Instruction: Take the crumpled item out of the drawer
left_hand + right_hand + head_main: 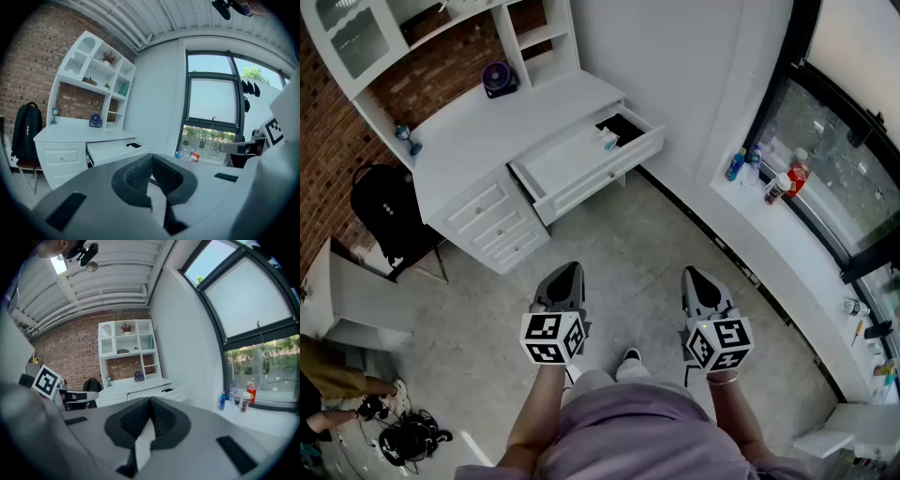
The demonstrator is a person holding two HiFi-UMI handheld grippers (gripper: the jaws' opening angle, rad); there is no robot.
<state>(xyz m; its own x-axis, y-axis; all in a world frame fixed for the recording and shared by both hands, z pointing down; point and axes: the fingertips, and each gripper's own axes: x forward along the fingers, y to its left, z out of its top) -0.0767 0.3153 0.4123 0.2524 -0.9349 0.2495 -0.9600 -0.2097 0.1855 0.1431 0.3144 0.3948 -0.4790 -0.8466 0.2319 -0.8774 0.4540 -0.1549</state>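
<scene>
My left tool (571,270) and right tool (690,274) are grey, their ribbed pads (136,176) black. Each carries a white cube (551,337) patterned with black square markers. Ahead of both, the tabletop (478,131) is white and so is the drawer (572,167). In it sits a pale bluish crumpled item (608,141) beside a black patch (623,125). Beyond the left tool is a red-brown brick wall (328,131). Past the right tool stand a blue bottle (735,165) and a red bottle (798,172). Under both, the floor (656,244) is grey.
</scene>
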